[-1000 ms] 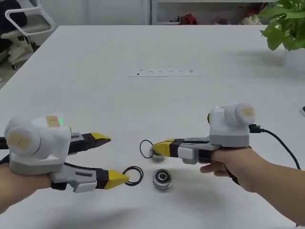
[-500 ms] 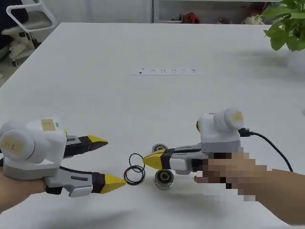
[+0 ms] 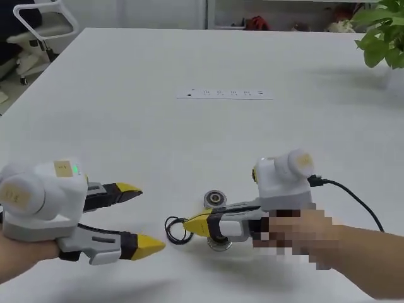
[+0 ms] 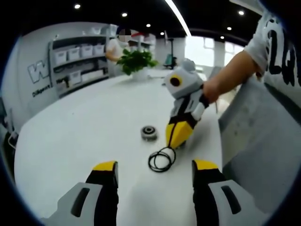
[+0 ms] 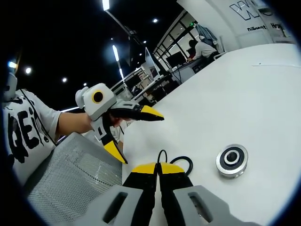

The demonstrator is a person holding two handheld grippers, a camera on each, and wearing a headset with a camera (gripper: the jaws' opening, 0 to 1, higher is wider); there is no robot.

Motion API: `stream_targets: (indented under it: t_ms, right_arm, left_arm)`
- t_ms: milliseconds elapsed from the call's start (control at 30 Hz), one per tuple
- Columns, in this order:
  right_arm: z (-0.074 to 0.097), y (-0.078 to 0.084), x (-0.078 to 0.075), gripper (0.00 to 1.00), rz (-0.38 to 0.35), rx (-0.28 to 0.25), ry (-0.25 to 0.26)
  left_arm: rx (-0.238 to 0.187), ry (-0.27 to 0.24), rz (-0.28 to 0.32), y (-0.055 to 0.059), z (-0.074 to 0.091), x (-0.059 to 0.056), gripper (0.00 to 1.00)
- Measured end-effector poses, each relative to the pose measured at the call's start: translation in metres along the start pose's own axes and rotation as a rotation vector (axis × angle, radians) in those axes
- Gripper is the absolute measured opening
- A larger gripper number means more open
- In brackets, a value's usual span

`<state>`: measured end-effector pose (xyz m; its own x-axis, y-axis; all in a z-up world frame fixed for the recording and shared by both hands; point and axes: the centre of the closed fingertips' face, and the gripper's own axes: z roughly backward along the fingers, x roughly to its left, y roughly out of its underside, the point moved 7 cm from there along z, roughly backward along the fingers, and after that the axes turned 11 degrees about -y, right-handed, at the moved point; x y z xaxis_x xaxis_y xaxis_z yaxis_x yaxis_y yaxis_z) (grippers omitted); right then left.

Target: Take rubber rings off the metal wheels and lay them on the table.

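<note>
Rubber ring (image 5: 162, 151) pinched in right gripper (image 5: 159, 165) jaws.

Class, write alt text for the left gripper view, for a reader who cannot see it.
The right gripper, jaws shut, holds a black rubber ring down on the white table, near a metal wheel. The left gripper sits open in the foreground.

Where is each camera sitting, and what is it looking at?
Head view: on the person's head, looking down at the table, both grippers and a hand.
Left gripper view: on the left gripper, facing the right gripper; own open jaws show.
Right gripper view: on the right gripper, facing the left; own shut jaws pinch a rubber ring.
All three share the metal wheel.
</note>
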<state>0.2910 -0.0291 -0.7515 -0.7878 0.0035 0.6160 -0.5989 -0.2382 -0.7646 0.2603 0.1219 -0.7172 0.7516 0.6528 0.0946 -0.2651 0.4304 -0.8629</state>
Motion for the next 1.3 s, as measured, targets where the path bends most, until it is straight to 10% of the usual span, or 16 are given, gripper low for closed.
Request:
stream_targets:
  t_ms: [367, 1300]
  right_arm:
    - [0.002, 0.003, -0.006, 0.0, -0.002, 0.004, 0.041]
    - [0.019, -0.01, -0.004, 0.43, 0.16, 0.029, 0.154]
  left_arm:
    - [0.013, 0.002, 0.003, 0.002, 0.0, -0.001, 0.65]
    - [0.026, 0.005, 0.013, 0.003, 0.003, -0.004, 0.64]
